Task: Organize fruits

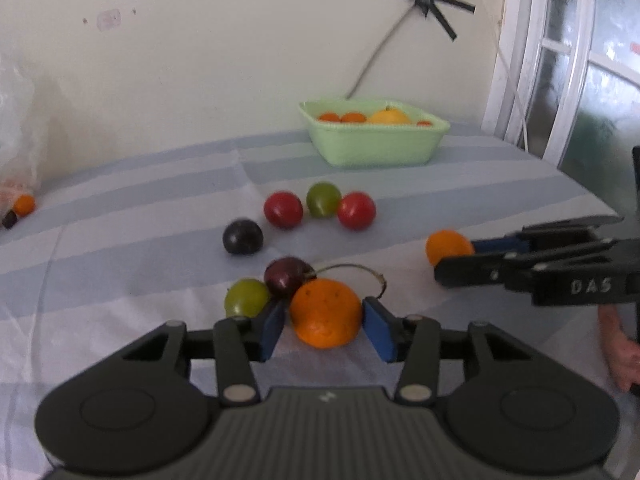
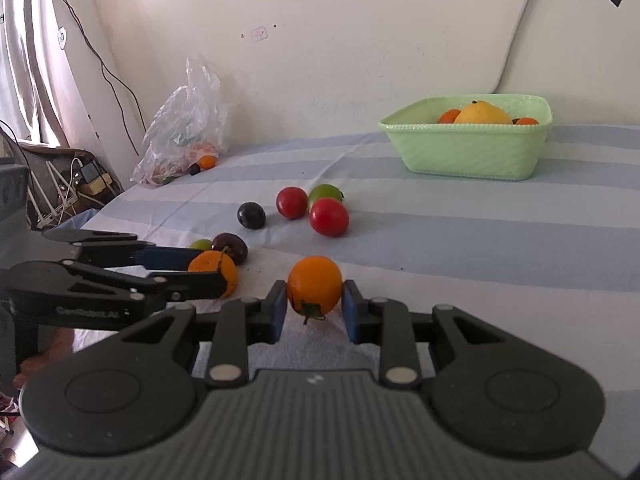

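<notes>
Two grippers at work: left gripper (image 1: 325, 322) clamped on an orange (image 1: 325, 313) at lower centre of its view, touching a dark cherry (image 1: 287, 278) and green fruit (image 1: 245, 298). Right gripper (image 2: 315, 305) clenched round an orange tomato (image 2: 315, 285). Beyond, mid-frame, loose red and green fruit; upper right, green basket (image 2: 472, 156) holding fruit.

— Was the room bright?
— Yes, soft daylight came in by the window frame (image 1: 532, 60) and the curtain (image 2: 24, 48). Shadows under the fruit were faint.
— Were the pictures sharp?
— No, both were a bit blurry. The wall (image 2: 360, 40) bent round, and the corners went dark.
</notes>
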`<state>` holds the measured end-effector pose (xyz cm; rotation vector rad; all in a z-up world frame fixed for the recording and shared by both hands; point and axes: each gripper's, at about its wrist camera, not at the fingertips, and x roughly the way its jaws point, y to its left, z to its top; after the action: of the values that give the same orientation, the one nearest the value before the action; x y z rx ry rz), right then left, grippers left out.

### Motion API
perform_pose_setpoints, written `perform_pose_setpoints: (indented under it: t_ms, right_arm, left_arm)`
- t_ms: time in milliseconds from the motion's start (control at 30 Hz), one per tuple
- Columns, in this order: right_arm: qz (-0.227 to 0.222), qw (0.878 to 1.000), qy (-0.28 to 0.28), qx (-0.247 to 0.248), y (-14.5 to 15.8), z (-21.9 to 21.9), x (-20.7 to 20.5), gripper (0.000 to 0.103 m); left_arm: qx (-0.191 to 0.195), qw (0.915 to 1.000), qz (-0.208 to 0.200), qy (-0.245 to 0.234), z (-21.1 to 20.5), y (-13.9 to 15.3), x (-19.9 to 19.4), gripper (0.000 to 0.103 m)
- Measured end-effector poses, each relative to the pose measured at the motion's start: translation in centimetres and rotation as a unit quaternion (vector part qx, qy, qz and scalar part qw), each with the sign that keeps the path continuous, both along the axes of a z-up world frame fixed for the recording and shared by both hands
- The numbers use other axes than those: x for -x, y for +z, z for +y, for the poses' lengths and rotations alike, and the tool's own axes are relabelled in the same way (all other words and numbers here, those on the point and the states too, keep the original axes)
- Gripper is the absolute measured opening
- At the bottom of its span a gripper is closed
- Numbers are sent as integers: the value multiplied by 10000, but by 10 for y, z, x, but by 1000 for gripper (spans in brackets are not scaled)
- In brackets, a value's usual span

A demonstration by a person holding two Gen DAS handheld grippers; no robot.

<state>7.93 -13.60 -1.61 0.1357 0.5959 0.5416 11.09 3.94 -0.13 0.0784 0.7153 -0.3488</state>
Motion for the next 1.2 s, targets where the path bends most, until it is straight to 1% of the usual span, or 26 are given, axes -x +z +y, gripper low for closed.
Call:
perform_pose_setpoints:
  t_ms: [33,300,400,467,533,600,700,733,833,933,1000,1033,1100,1200]
  right_arm:
    - [6,10000,-10,-4,0,0,0,32]
    - [17,10000,25,33,1,1,-1,32]
    - [-35,10000,31,46,2,1,1,32]
    - [-92,10000,8,-2,6,-2,1,32]
    - [-229,9997,-54,-27,13,-7,-3,32]
    - [-395,9990,-194,-11,23,-12,-11,32]
    - [-665,9968,-439,-81,39,-24,-29,32]
    - [-772,9955,-547,-51,43,-26,-36,32]
    - [-963,9921,-793,104,50,-29,-62,32]
    - [-999,9898,-991,210,49,-33,-88,32]
    - [-1040,9872,-1151,362,46,-34,-101,32]
    - [-1019,9870,-1173,417,44,-34,-109,32]
    - [-947,9880,-1141,440,42,-40,-117,32]
    - [-905,9886,-1059,573,36,-33,-130,32]
  left_arm:
    - [-25,10000,-36,-11,-1,0,2,38]
    - [234,9995,190,-102,19,9,36,38]
    - [474,9983,333,-35,30,16,40,38]
    - [673,9972,329,3,36,25,33,38]
    - [852,9961,209,37,38,38,19,38]
    - [915,9958,1,30,32,52,-2,38]
    - [814,9958,-394,-111,12,68,-39,38]
    - [820,9956,-436,-138,5,70,-52,38]
    - [1140,9928,-291,-237,-13,73,-103,38]
    - [1557,9875,7,-252,-26,70,-152,38]
    - [1762,9837,213,-294,-35,66,-177,38]
    - [1790,9829,311,-285,-40,63,-189,38]
    - [1693,9845,384,-243,-49,55,-205,38]
    - [1598,9860,439,-183,-54,47,-214,38]
